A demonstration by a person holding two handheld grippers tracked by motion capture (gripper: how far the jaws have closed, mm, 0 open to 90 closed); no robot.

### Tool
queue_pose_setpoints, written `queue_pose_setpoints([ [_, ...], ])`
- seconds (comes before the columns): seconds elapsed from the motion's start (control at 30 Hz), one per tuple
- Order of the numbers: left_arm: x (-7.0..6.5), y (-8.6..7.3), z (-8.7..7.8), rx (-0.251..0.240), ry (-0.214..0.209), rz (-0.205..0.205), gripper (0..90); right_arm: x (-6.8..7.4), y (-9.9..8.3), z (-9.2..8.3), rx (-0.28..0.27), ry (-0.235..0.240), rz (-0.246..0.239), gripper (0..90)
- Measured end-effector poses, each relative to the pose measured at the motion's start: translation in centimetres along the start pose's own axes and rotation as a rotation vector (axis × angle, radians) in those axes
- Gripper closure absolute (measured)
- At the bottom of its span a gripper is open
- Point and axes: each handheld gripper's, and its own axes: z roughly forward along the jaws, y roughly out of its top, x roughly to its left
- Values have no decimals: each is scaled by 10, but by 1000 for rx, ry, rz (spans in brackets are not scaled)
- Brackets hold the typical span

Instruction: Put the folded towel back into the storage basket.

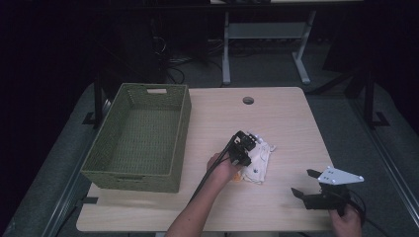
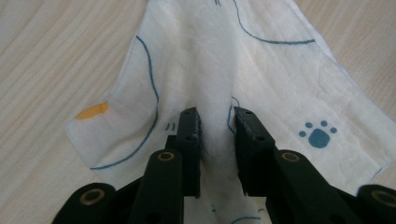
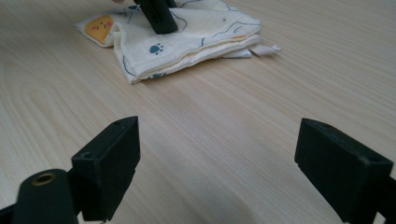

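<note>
The left hand-held gripper (image 2: 217,128) is pinching a raised ridge of the folded cloth (image 2: 261,88) lying mid-desk (image 1: 286,113); the right hand-held gripper (image 3: 217,172) is waiting wide open, empty. Gripping only the top layer risks the cloth unfolding when lifted.

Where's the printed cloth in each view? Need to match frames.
High view: the cloth lies right of centre on the table, under the left gripper.
Left gripper view: centre, a ridge of it pinched between the fingers.
Right gripper view: top centre.
Shared landmark: the blue paw print.
</note>
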Motion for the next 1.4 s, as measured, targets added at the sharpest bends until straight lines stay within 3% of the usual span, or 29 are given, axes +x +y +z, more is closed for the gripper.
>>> queue_pose_setpoints([
  [0.17, 3, 0, 0, 1, -6, -3, 808, -1, -1, -1, -10, -5, 2, 139],
  [0.33, 2, -1, -2, 17, 30, 20, 829, -1, 0, -3, -12, -1, 9, 139],
  [0.4, 5, -3, -3, 12, 14, 8, 825, 1, 0, -5, -25, -6, -2, 139],
  [0.43, 7, -4, -3, 2, -2, -18, 825, 1, 0, -5, -27, -7, -7, 139],
  [0.57, 11, -7, -9, 0, -26, -23, 828, 1, -1, -3, -9, 0, 0, 139],
  [0.87, 10, -16, -33, 2, 2, 5, 828, 1, -1, 1, 19, -3, 0, 139],
  [1.0, 10, -18, -55, -15, 7, 39, 830, 3, 1, 4, 30, -5, -14, 139],
  [1.23, 13, -19, -71, -8, -27, 30, 829, 1, 1, 5, 31, -10, -6, 139],
  [1.4, 17, -23, -84, -37, -51, 3, 830, 0, -1, 3, 24, -10, -1, 138],
])
